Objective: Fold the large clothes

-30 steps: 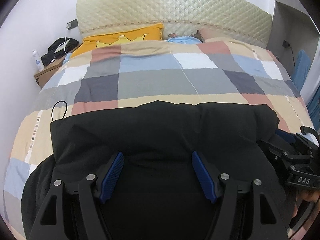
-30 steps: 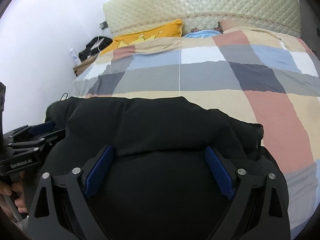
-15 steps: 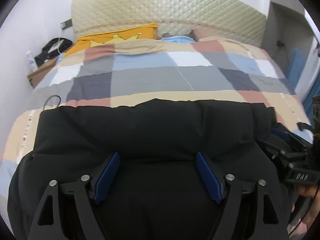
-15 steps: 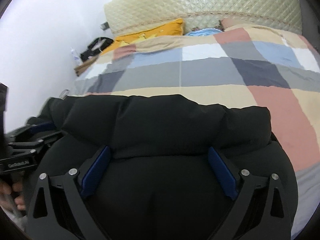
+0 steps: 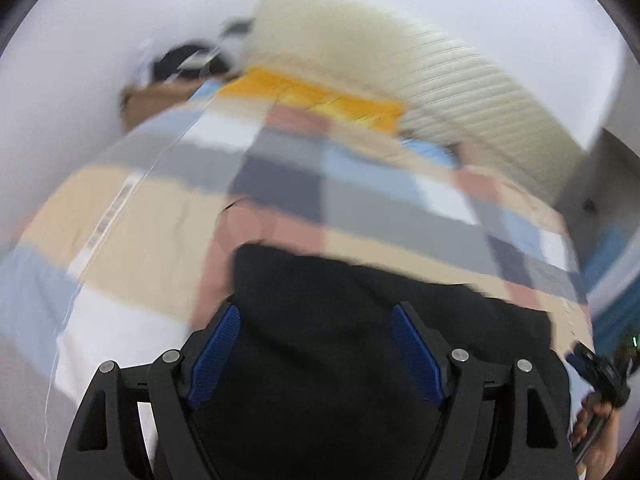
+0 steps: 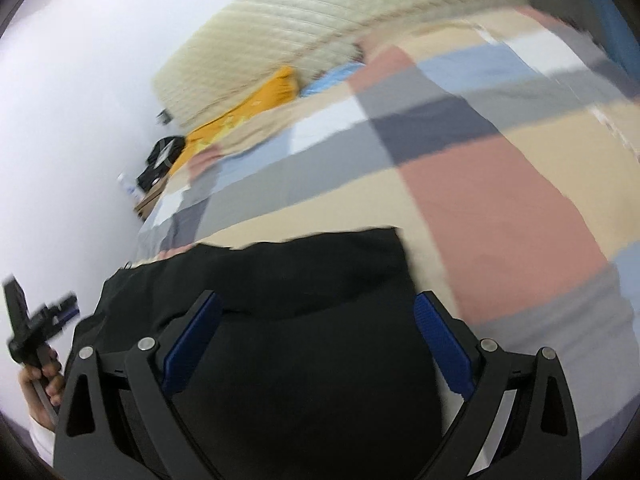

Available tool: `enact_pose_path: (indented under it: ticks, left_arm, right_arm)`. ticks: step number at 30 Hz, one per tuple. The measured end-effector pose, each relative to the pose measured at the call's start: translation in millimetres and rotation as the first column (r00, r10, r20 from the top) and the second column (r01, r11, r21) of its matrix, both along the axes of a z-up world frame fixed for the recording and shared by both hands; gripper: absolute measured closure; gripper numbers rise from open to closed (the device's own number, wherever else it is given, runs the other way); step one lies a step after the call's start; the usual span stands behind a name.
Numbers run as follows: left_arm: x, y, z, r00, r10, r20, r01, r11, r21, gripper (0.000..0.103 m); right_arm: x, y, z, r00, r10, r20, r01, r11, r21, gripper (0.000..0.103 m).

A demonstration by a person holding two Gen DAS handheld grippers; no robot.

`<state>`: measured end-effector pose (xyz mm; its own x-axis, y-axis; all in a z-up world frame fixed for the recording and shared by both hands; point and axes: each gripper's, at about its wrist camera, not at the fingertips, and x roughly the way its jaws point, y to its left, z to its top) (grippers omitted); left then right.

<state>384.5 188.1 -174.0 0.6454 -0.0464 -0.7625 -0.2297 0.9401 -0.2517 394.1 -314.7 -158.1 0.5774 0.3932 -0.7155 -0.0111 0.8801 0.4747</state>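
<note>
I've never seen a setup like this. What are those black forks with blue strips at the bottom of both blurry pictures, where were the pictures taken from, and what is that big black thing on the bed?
There is no robot here. A person holds a hand-held two-finger gripper in each hand, and a small wide-angle camera on each one looks forward along its fingers. One picture comes from the left gripper, the other from the right gripper; the blue strips are their rubber pads. Each view also catches the other gripper at its edge. The blur suggests quick movement.

On the checked patchwork bedspread lies a bulky black garment, partly folded. A yellow pillow sits by the cream quilted headboard. Both grippers stand open over the garment; neither seems to pinch it.
</note>
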Motion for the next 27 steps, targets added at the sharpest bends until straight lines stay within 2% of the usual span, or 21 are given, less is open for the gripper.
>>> enact_pose_path:
  ticks: [4, 6, 9, 11, 12, 15, 17, 18, 19, 20, 22, 24, 27]
  left_arm:
    - [9.1, 24.4, -31.5, 0.993, 0.051, -0.110, -0.057, 0.997, -0.054, 0.025]
    - [15.4, 30.1, -45.1, 0.986, 0.038, -0.162, -0.049, 0.997, -0.067, 0.025]
    - [16.6, 34.2, -58.0, 0.981, 0.017, -0.195, -0.041, 0.992, -0.119, 0.025]
    - [15.1, 37.4, -63.3, 0.978, 0.015, -0.210, -0.048, 0.987, -0.153, 0.025]
    - [16.2, 40.7, -67.4, 0.976, 0.008, -0.217, -0.048, 0.983, -0.179, 0.025]
    - [18.6, 45.8, -80.3, 0.972, -0.016, -0.234, -0.049, 0.961, -0.273, 0.025]
    - [18.3, 46.8, -83.2, 0.974, -0.031, -0.226, -0.041, 0.951, -0.306, 0.034]
    - [17.8, 46.1, -82.6, 0.975, -0.041, -0.219, -0.032, 0.948, -0.318, 0.042]
    - [17.0, 44.1, -80.1, 0.977, -0.034, -0.212, -0.034, 0.951, -0.306, 0.054]
    - [16.3, 40.3, -75.9, 0.980, -0.020, -0.200, -0.037, 0.960, -0.277, 0.059]
    - [15.8, 30.7, -65.3, 0.984, -0.017, -0.178, -0.022, 0.976, -0.216, 0.083]
    - [11.7, 21.1, -47.6, 0.993, -0.007, -0.119, -0.010, 0.990, -0.142, 0.092]
    - [4.5, 13.2, -16.1, 1.000, 0.023, 0.008, -0.022, 0.998, -0.063, 0.094]
  right_arm:
    - [5.1, -18.3, -27.1, 0.995, -0.033, -0.097, 0.040, 0.996, 0.077, 0.006]
    - [10.1, -17.9, -40.9, 0.991, -0.009, -0.136, 0.022, 0.995, 0.099, 0.007]
    - [15.3, -15.7, -55.7, 0.985, 0.011, -0.173, 0.013, 0.991, 0.135, 0.010]
    - [18.0, -14.9, -64.8, 0.982, 0.028, -0.187, 0.012, 0.978, 0.209, 0.022]
    - [17.4, -14.3, -67.2, 0.981, 0.038, -0.188, 0.007, 0.972, 0.234, 0.024]
    - [17.6, -5.8, -64.7, 0.983, 0.064, -0.172, -0.019, 0.967, 0.252, 0.045]
    - [17.2, -1.1, -56.4, 0.987, 0.067, -0.148, -0.034, 0.976, 0.217, 0.065]
    - [16.6, 1.9, -50.2, 0.989, 0.069, -0.132, -0.043, 0.981, 0.190, 0.069]
    - [16.2, 3.0, -46.4, 0.990, 0.069, -0.120, -0.048, 0.984, 0.174, 0.076]
    - [15.5, 6.5, -39.6, 0.992, 0.077, -0.099, -0.063, 0.987, 0.146, 0.081]
    - [15.5, 11.6, -29.0, 0.993, 0.093, -0.068, -0.086, 0.992, 0.092, 0.088]
    - [15.0, 9.3, -17.5, 0.997, 0.075, -0.038, -0.071, 0.993, 0.096, 0.092]
    - [14.0, 1.4, -0.8, 0.999, 0.045, 0.017, -0.046, 0.994, 0.097, 0.096]
